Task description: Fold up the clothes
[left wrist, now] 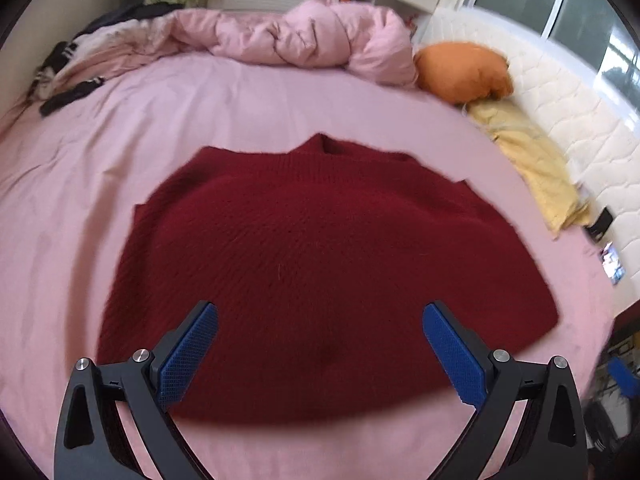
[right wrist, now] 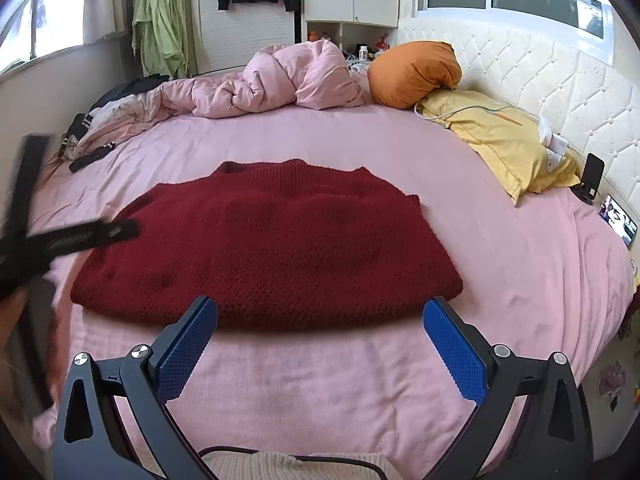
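A dark red knitted sweater (left wrist: 320,248) lies folded flat on the pink bed sheet (left wrist: 120,152), collar at the far side. My left gripper (left wrist: 320,316) hovers open above its near part, nothing between the blue pads (left wrist: 188,356). In the right wrist view the same sweater (right wrist: 272,248) lies ahead, and my right gripper (right wrist: 320,312) stands open just short of its near edge, empty. The left gripper (right wrist: 64,236) shows blurred at the left edge there, over the sweater's left end.
A bunched pink duvet (right wrist: 280,80), an orange pillow (right wrist: 416,72) and a yellow pillow (right wrist: 504,140) lie at the far side. Dark clothes (right wrist: 92,152) sit far left. A phone (right wrist: 618,226) and a stand (right wrist: 592,176) rest by the white headboard (right wrist: 560,80).
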Tool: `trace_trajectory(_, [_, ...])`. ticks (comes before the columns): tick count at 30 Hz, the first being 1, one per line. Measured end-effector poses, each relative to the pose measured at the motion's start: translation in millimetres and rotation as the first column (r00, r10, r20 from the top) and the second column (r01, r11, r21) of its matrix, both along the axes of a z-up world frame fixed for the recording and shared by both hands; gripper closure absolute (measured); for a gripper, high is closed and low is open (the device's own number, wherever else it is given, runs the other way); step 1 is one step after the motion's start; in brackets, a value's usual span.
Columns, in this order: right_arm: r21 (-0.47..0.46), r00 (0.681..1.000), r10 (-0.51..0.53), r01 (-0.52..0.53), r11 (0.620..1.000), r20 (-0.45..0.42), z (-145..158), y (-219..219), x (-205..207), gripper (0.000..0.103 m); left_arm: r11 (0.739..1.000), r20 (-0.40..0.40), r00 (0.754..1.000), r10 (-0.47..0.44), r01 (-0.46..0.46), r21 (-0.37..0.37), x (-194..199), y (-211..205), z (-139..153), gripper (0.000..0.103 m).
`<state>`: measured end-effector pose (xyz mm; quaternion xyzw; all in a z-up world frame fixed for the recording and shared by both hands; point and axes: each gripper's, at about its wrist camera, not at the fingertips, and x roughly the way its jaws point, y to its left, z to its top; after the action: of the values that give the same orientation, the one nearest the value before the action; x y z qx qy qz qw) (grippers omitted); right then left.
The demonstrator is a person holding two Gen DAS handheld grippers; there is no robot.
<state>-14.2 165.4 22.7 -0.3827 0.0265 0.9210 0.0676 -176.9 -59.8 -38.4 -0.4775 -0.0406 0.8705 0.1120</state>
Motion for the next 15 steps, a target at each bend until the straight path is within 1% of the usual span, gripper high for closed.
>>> trace_trajectory(1, [-0.002, 1.000, 0.000, 0.000, 1.000, 0.005, -1.0, -0.1, -0.9, 0.000, 0.999, 0.037, 0.999, -0.001, 0.002, -0.040, -8.6, 4.0, -17.1, 0.001])
trace_trajectory(3, [-0.004, 1.000, 0.001, -0.001, 1.000, 0.013, -2.6, 0.0, -2.5, 0.000, 0.993, 0.144, 0.990, 0.007, 0.010, -0.117, -22.7, 7.9, -58.6, 0.000])
trace_trajectory(5, [-0.004, 1.000, 0.005, -0.005, 1.000, 0.021, -4.0, -0.4, -4.2, 0.000, 0.993, 0.099, 0.995, -0.011, 0.023, -0.114, -19.3, 6.1, -69.2, 0.000])
trace_trajectory(6, [-0.003, 1.000, 0.007, -0.007, 1.000, 0.024, -4.4, -0.5, -4.6, 0.000, 0.994, 0.086, 0.996, -0.012, 0.022, -0.106, -16.9, 4.7, -65.3, 0.000])
trace_trajectory(8, [-0.004, 0.999, 0.010, -0.009, 1.000, 0.031, -5.3, -0.3, -5.4, 0.000, 0.995, 0.086, 0.996, -0.011, 0.020, -0.098, -16.0, 3.4, -55.0, 0.001])
trace_trajectory(11, [-0.006, 0.999, 0.016, -0.016, 1.000, 0.044, -7.4, 0.8, -8.3, 0.000, 0.997, -0.041, 0.999, 0.014, -0.017, -0.069, -2.3, -13.2, -24.0, 0.001])
trace_trajectory(12, [-0.008, 0.999, 0.017, -0.017, 1.000, 0.048, -7.9, 1.3, -8.8, 0.000, 0.996, -0.037, 0.998, 0.050, -0.052, -0.067, -2.3, -25.1, -25.2, 0.001])
trace_trajectory(14, [-0.017, 0.999, 0.014, -0.014, 1.000, 0.052, -9.3, 3.8, -10.0, 0.000, 0.993, 0.092, 0.991, 0.098, -0.091, -0.078, -13.7, -45.2, -51.5, 0.001])
trace_trajectory(15, [-0.024, 0.999, 0.009, -0.008, 1.000, 0.053, -10.0, 5.6, -10.3, 0.000, 0.994, 0.121, 0.989, 0.088, -0.079, -0.077, -15.7, -50.7, -62.3, 0.000])
